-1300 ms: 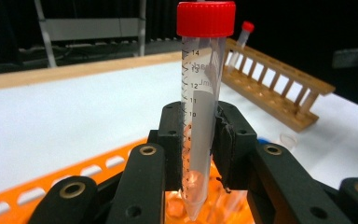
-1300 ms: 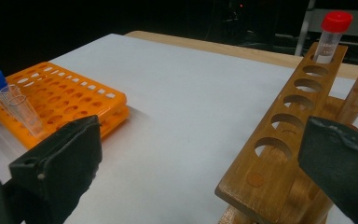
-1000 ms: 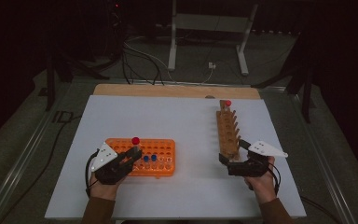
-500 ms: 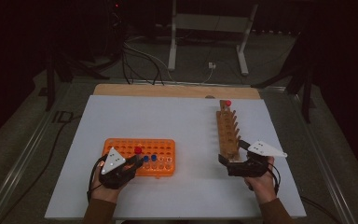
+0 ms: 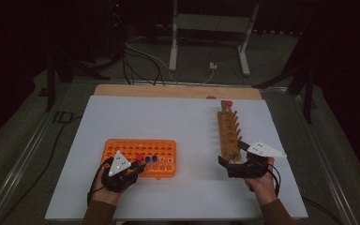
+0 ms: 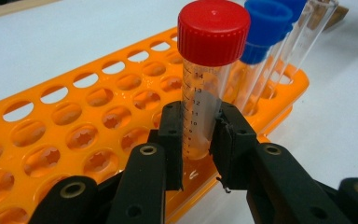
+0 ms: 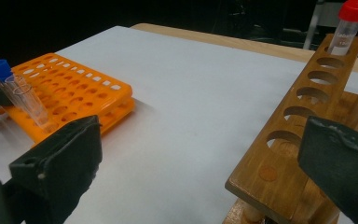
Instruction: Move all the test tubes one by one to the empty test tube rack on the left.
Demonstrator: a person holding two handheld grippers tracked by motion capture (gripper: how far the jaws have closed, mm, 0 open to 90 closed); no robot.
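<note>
Left gripper (image 6: 198,140) has swung down since a second ago: it's clamped on the red-capped tube (image 6: 208,79), now seated in the orange rack (image 6: 70,130). Right gripper (image 7: 205,172) gapes wide by the wooden rack (image 7: 307,121); releasing looks next.

White table (image 5: 187,122): orange tube rack (image 5: 143,150) near left, wooden tube rack (image 5: 228,133) right, well apart.

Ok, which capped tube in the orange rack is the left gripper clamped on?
The red-capped tube: the left gripper pinches its lower body. The blue-capped tubes beside it stand free.
</note>
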